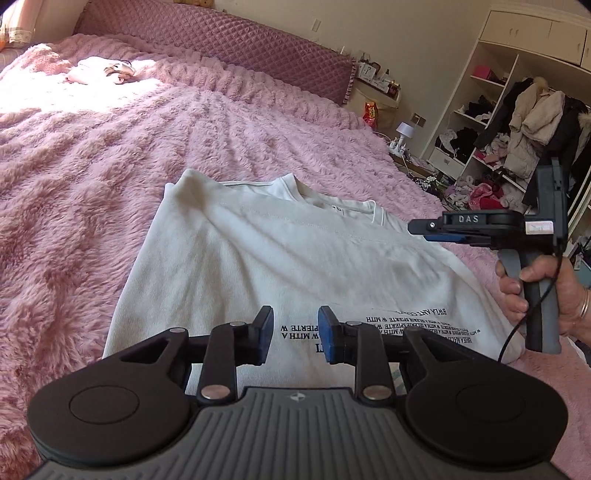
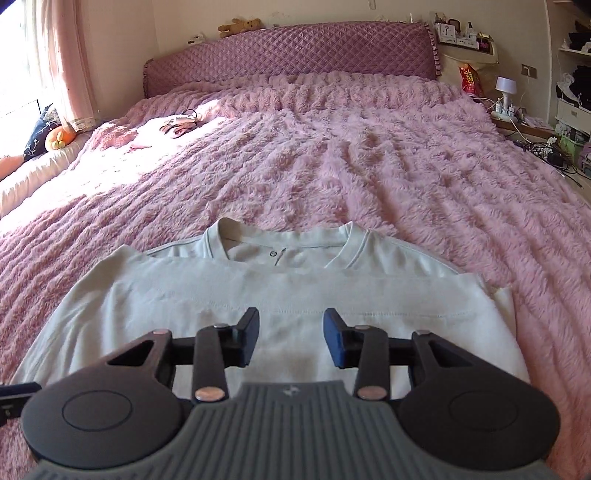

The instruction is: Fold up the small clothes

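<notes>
Fluffy pink ribbed blanket (image 2: 369,166) covering a wide bed, quilted mauve headboard (image 2: 288,55) at twelve o'clock, sunlight spilling across the ten o'clock corner. Cream-white cotton sweatshirt (image 2: 280,295) lying flat on the blanket at the near edge, neckline pointing toward twelve o'clock, a folded panel laid across its chest. Black printed lettering (image 1: 388,325) showing upside down on the near part in the left wrist view. Left gripper (image 1: 295,328) hovering low over that lettering, blue pads parted to a middling gap, nothing pinched between them. Right gripper (image 2: 291,339) poised over the middle of the folded panel, jaws likewise partly apart, bare cloth visible in the gap, no grip on it. Same right gripper seen side-on from the left wrist camera at three o'clock, a hand (image 1: 535,291) wrapped around its grey handle, ring on one finger. Small pale bundle of cloth (image 2: 170,127) resting far off at ten o'clock in the sun patch. Open white wardrobe shelving (image 1: 498,110) crammed with coats and clothes at two o'clock. Brown teddy bear (image 2: 240,26) perched atop the headboard.
</notes>
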